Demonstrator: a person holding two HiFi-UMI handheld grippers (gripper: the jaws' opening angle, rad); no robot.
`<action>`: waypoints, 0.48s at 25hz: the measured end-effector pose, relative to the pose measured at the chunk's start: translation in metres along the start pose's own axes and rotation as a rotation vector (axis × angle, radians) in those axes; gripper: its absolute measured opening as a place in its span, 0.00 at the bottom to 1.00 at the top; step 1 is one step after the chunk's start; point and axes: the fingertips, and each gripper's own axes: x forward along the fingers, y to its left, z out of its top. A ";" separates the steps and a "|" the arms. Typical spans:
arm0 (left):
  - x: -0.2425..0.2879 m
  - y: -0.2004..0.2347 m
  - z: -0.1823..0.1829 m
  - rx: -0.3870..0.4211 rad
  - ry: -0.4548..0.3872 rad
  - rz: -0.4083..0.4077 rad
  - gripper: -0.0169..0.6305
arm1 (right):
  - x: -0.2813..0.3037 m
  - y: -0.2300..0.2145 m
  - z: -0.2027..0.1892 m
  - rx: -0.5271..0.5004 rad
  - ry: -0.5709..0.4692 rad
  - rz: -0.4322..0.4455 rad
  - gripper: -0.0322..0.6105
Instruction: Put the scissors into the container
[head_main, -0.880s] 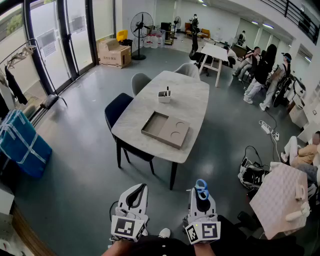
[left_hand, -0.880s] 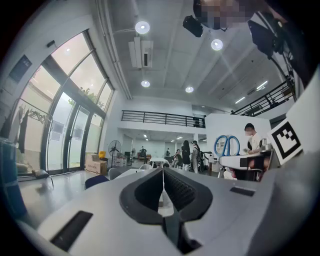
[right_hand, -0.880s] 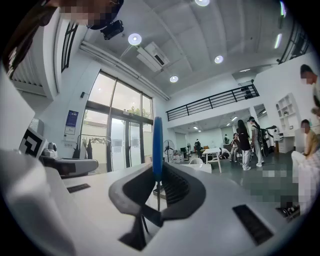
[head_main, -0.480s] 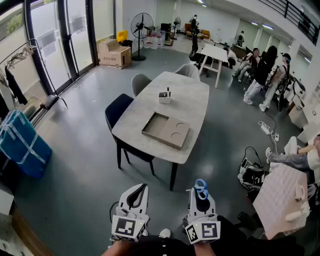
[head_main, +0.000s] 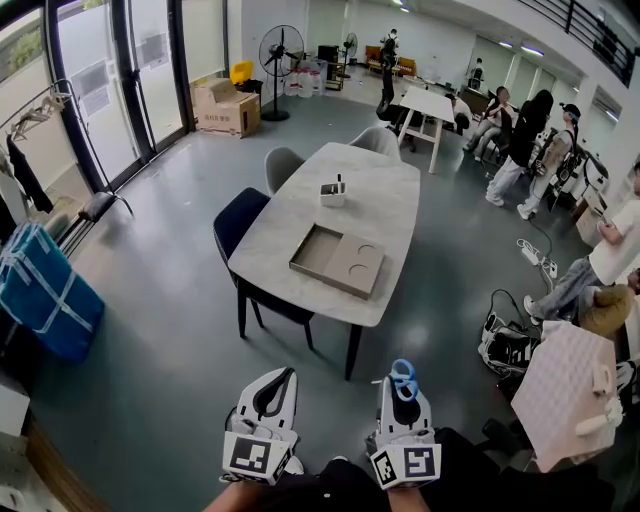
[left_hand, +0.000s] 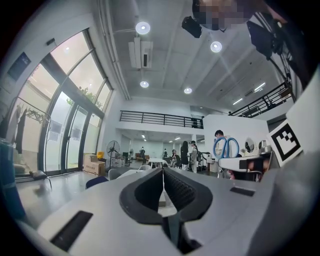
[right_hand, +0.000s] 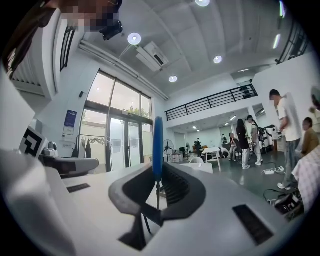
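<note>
Scissors clenched in right gripper jaws — left gripper jaws together — marble table ahead on grey floor

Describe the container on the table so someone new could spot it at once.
Find the long pale table in the centre of the room. On its far half stands the container, a small white open box with something dark sticking up. The only other item, a flat brown tray, is wider and lower.

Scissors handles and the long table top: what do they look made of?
Blue-handled scissors: handles likely moulded plastic, uniform smooth blue loops. Pale grey table top: mottled matte surface, stone or stone-look laminate; cannot tell which.
</note>
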 end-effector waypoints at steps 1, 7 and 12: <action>-0.001 0.003 -0.002 0.001 -0.001 -0.004 0.05 | 0.000 0.002 -0.003 0.007 0.000 -0.004 0.10; 0.002 0.016 -0.010 0.002 -0.033 -0.032 0.05 | 0.006 0.012 -0.014 0.019 0.003 -0.014 0.10; 0.026 0.024 -0.016 0.010 -0.033 -0.040 0.05 | 0.029 0.002 -0.020 0.021 -0.010 -0.024 0.10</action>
